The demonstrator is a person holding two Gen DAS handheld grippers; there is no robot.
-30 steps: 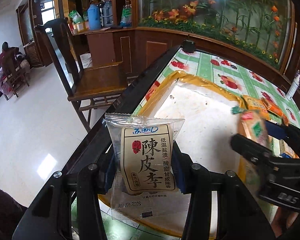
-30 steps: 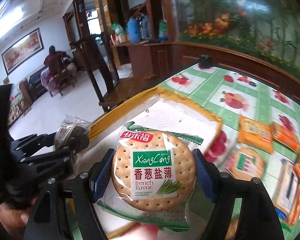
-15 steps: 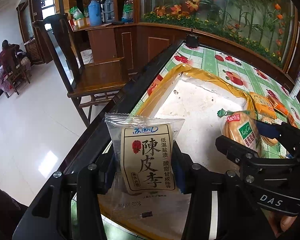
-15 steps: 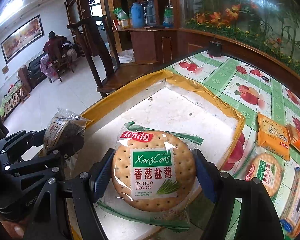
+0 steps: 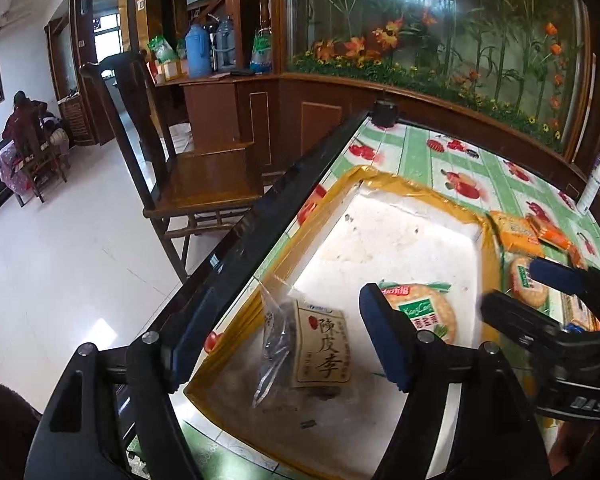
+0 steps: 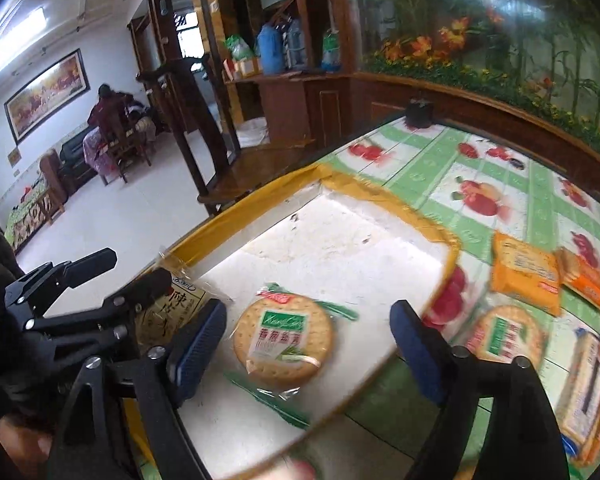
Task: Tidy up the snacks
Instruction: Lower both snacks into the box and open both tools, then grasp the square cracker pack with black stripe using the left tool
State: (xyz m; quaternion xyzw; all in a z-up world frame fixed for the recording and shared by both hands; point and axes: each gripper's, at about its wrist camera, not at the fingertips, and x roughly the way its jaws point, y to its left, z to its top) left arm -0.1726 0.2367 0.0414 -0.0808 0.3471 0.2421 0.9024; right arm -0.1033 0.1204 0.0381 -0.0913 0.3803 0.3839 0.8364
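Left gripper (image 5: 288, 344) and right gripper (image 6: 308, 344) are hovering, jaws spread; plum packet (image 5: 316, 356) and cracker packet (image 6: 284, 336) are lying in the yellow-rimmed tray (image 6: 340, 184).

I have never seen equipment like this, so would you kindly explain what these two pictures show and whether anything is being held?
No robot here: a person holds hand-operated tongs in each hand, with a fisheye camera on each looking along its two fingers. One picture is from the left tongs, the other from the right tongs. Both look down on a white tray with a yellow rim, on a table with a green fruit-patterned cloth. In the tray lie a plum packet and a round cracker packet. More snacks lie on the cloth beside the tray. Both tongs are open and hold nothing; each packet lies below its tongs' fingers.
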